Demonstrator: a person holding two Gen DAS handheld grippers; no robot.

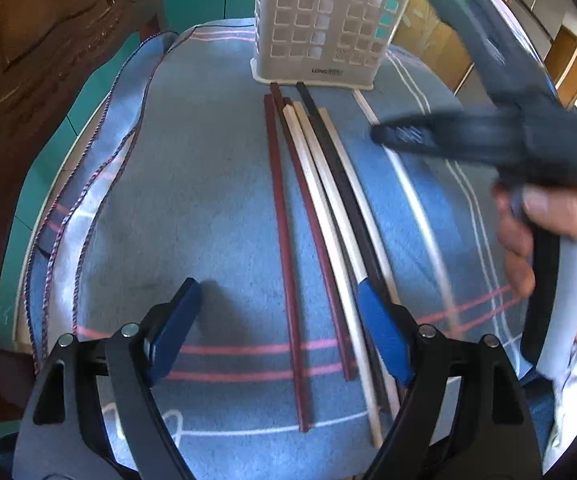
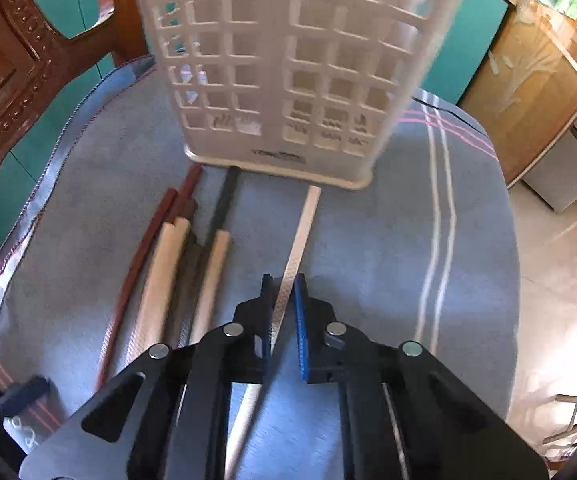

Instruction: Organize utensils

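Blue cloth point(image 1: 216, 184) with pink and white stripes, spread over a table. At its far end, an upright cream lattice utensil holder point(image 1: 320, 20). In front of the holder, a row of chopsticks lying lengthwise side by side: two dark red point(image 1: 284, 240), several pale wooden point(image 1: 320, 208) and one black point(image 1: 344, 184), far tips near or touching the holder's base. Left gripper point(image 1: 280, 328) low over the near ends of the row, blue pads spread wide, holding nothing; right pad point(image 1: 380, 320) over the pale and black sticks. Right gripper point(image 2: 284, 312) clamped around a single pale chopstick point(image 2: 300, 232), set apart to the right of the row, pointing toward the holder's base. From the left wrist view, right gripper blurred, with a bare hand point(image 1: 528, 240) on its handle.
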